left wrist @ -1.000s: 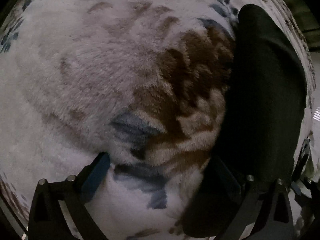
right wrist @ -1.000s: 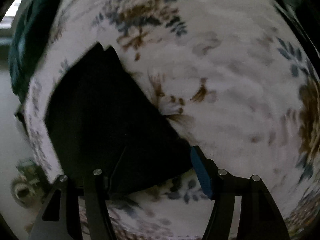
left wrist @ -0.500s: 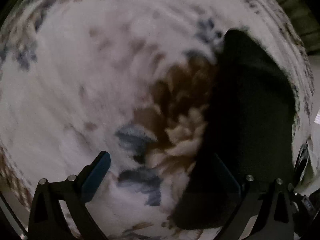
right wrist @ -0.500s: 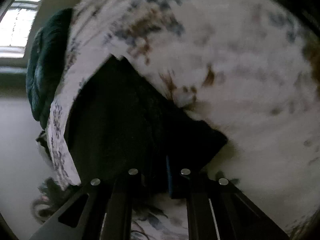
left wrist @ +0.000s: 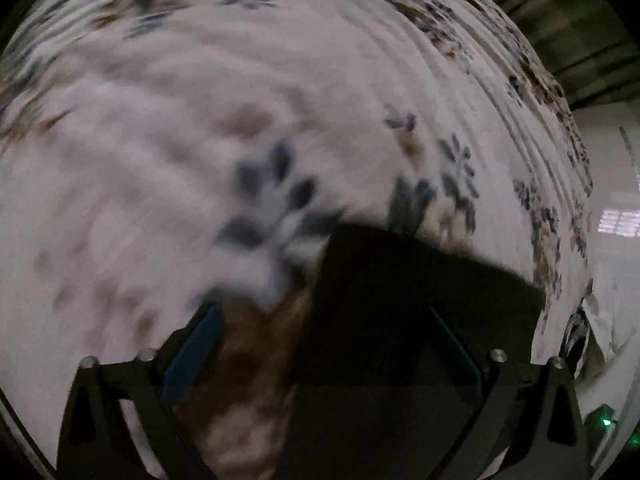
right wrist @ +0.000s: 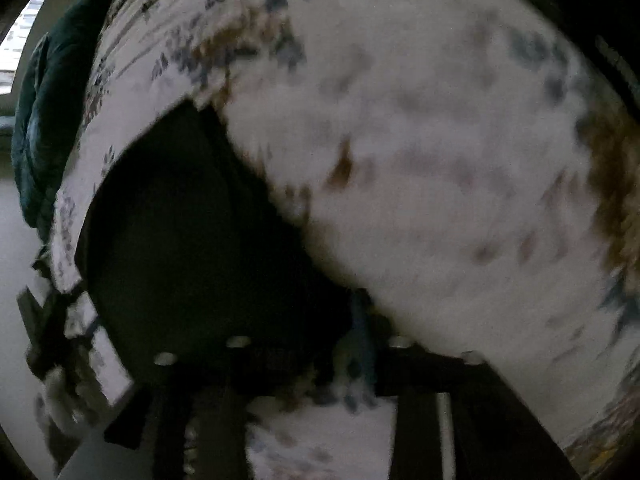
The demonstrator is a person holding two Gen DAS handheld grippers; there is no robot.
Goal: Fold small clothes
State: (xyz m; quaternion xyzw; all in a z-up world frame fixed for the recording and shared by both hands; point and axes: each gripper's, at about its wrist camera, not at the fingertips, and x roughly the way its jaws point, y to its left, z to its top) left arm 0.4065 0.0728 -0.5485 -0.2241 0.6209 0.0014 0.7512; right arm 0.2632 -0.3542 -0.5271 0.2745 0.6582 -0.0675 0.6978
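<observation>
While both cameras blur with motion, a plush white blanket [left wrist: 192, 168] printed with blue and brown flowers fills nearly all of each view, its pile soft and its edge falling away at the picture's right in the left wrist view, where a pale floor [left wrist: 612, 184] and a dim slatted wall [left wrist: 576, 12] show beyond it. On this blanket lies the dark garment [left wrist: 400, 320], a flat black piece with straight edges, low and right of centre in the left wrist view. The left claw [left wrist: 320, 344] stands wide apart above it, one blue-padded finger over a brown flower and the other over the black cloth, with no pad seen pressing on anything; its jaws have just been closing a little. In the right wrist view the same dark garment [right wrist: 192, 240] spreads over the lower left near the blanket's edge, with a dark teal cushion or bundle [right wrist: 48, 112] beyond that edge and daylight from a window [right wrist: 20, 28] at the upper left corner. The right claw [right wrist: 312, 344] is partly parted at the garment's near corner, its jaws having just been opening; the black cloth reaches between the fingers, but blur and darkness leave it unclear whether the pads press on it. A scrap of patterned fabric [right wrist: 80, 352] hangs at the blanket's lower left.
</observation>
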